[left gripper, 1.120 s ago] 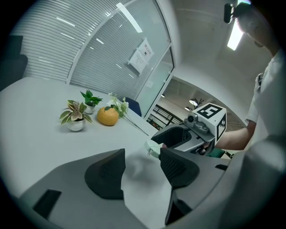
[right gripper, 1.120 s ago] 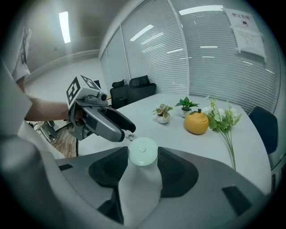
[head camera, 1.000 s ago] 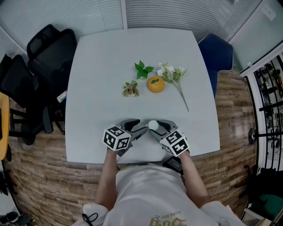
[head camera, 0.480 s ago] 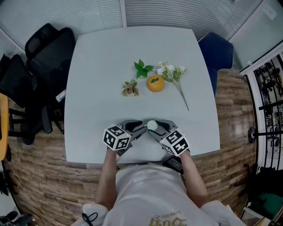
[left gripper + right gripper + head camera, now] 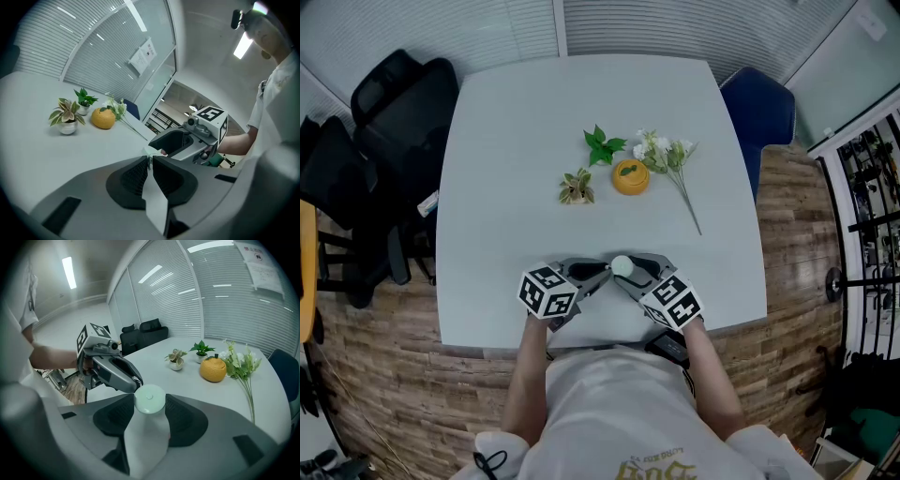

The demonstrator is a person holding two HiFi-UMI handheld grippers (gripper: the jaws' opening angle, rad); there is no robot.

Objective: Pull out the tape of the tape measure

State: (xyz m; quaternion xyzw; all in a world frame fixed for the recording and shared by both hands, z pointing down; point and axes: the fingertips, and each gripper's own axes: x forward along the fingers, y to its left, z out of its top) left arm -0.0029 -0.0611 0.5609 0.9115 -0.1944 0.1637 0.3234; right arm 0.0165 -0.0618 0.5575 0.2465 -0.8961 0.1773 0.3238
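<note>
Tape measure (image 5: 149, 398), round and pale green, is gripped between the jaws of the right gripper (image 5: 150, 405) at the near edge of the table (image 5: 534, 141). Left gripper (image 5: 151, 158) jaws, wide a second ago, are closing, now almost together on the tape end (image 5: 149, 152). Tab seems caught, so the pull can be started. Grippers are held tip to tip, forearms converging.

No legible text, paper notice (image 5: 143, 56) on window (image 5: 101, 51) too blurred, shirt print (image 5: 652, 466) cut off
</note>
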